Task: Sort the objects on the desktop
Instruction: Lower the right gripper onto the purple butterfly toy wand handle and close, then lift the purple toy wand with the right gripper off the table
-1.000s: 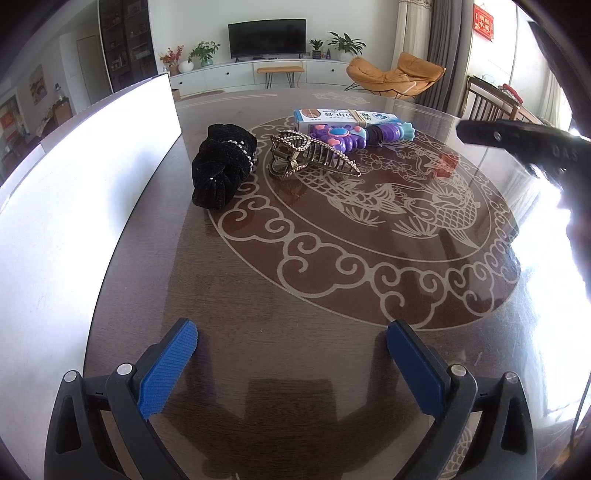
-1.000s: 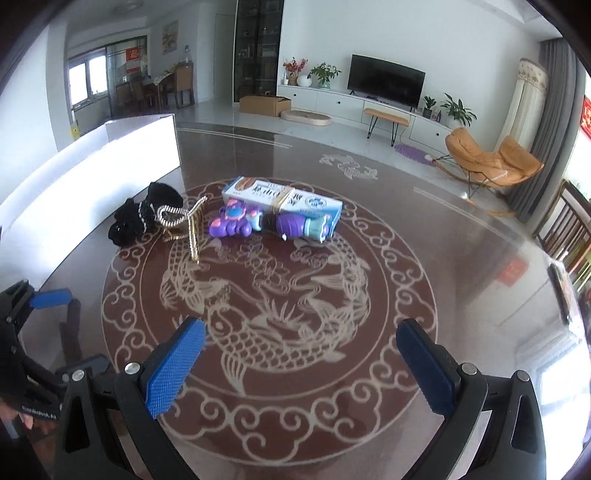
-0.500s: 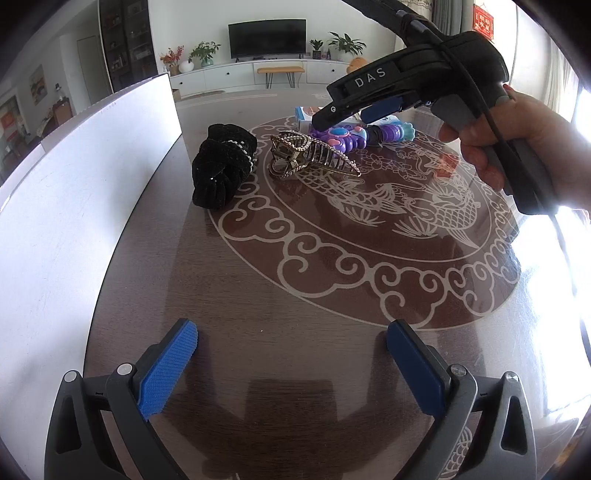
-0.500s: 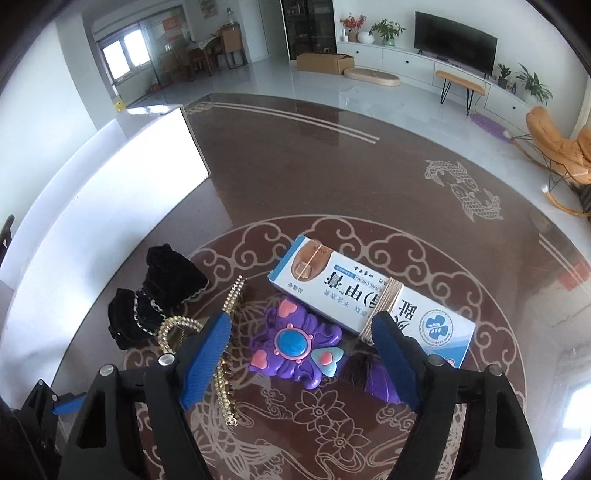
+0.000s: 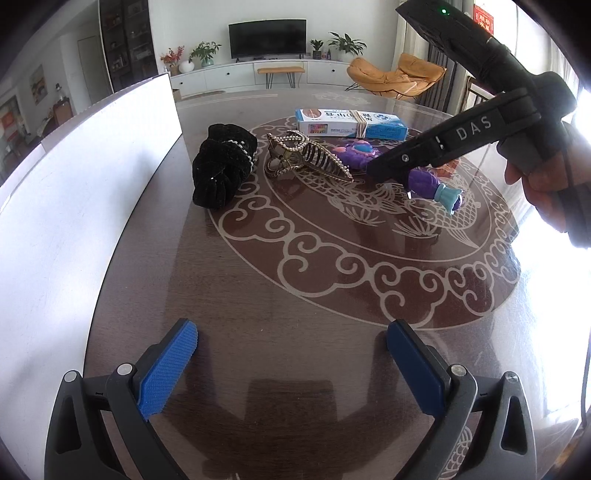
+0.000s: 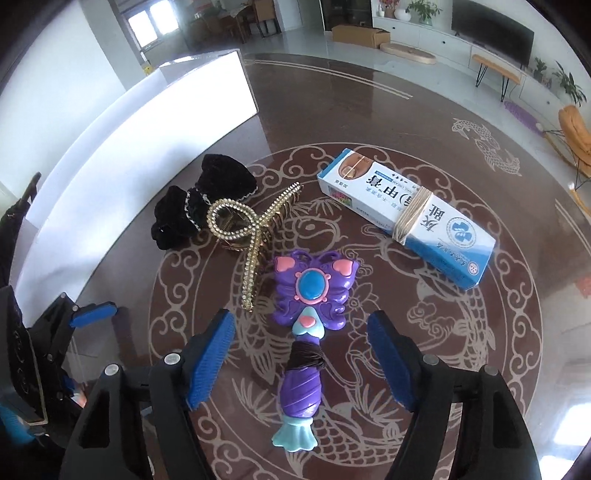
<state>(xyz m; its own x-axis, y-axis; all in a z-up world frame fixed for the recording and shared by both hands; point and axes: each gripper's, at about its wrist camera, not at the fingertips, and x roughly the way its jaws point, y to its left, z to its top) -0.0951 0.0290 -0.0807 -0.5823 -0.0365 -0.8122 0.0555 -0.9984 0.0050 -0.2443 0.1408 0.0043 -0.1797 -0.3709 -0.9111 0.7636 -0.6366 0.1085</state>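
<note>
Jaws of the right gripper (image 6: 301, 363) are closing, with the purple toy wand (image 6: 303, 328) between the pads, not yet pressed. Its long axis runs along the fingers, toward the camera. Jaws of the left gripper (image 5: 291, 363) are spread wide over bare table (image 5: 295, 288), well apart. Counted: one wand, one gold hair claw (image 6: 247, 236), one black scrunchie (image 6: 199, 199), one box (image 6: 406, 218).

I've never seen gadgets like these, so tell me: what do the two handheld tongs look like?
Both are black plastic frames with ribbed blue pads on two fingers. The right tongs carry white letters "DAS" on the side, a small green light on the black body above, and a pistol-style handle. A thin black cable hangs nearby.
</note>
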